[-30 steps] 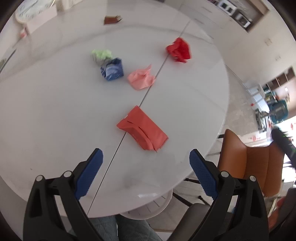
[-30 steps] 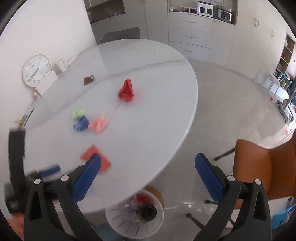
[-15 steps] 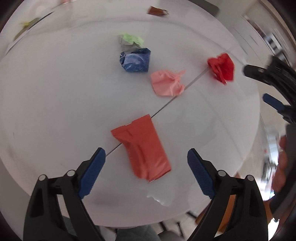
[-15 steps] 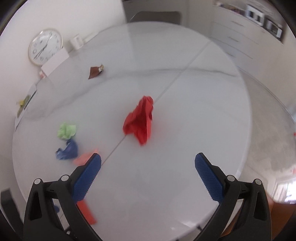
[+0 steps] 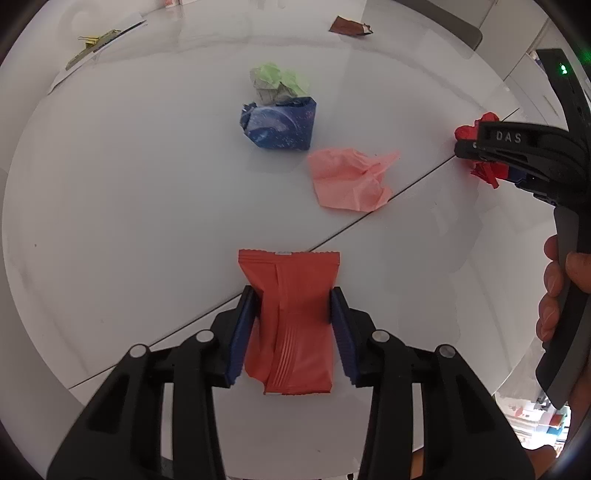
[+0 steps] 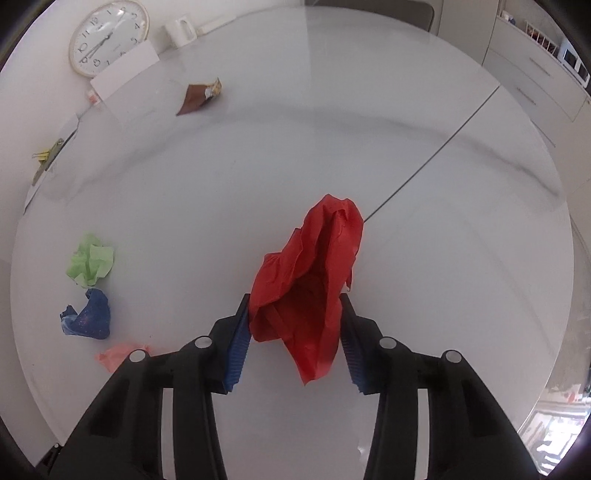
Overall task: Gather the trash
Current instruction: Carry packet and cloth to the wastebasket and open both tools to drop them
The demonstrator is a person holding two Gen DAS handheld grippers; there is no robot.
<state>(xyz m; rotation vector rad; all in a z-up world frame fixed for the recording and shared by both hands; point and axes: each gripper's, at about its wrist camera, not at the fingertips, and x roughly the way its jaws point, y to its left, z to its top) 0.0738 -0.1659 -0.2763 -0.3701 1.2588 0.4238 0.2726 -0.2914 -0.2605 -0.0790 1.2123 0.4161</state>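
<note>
Left wrist: creased red wrapper (image 5: 291,317)

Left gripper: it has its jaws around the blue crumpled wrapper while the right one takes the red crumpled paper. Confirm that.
Wrong. In the left wrist view the left gripper is closing on the flat red snack packet; the blue crumpled wrapper lies untouched. The right gripper does have the red crumpled paper.

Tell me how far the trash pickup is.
Nothing visibly binned yet. Left gripper is closing on the flat red-orange wrapper; right gripper on the crumpled red paper. Pink tissue, blue wad, green wad and brown wrapper remain.
</note>
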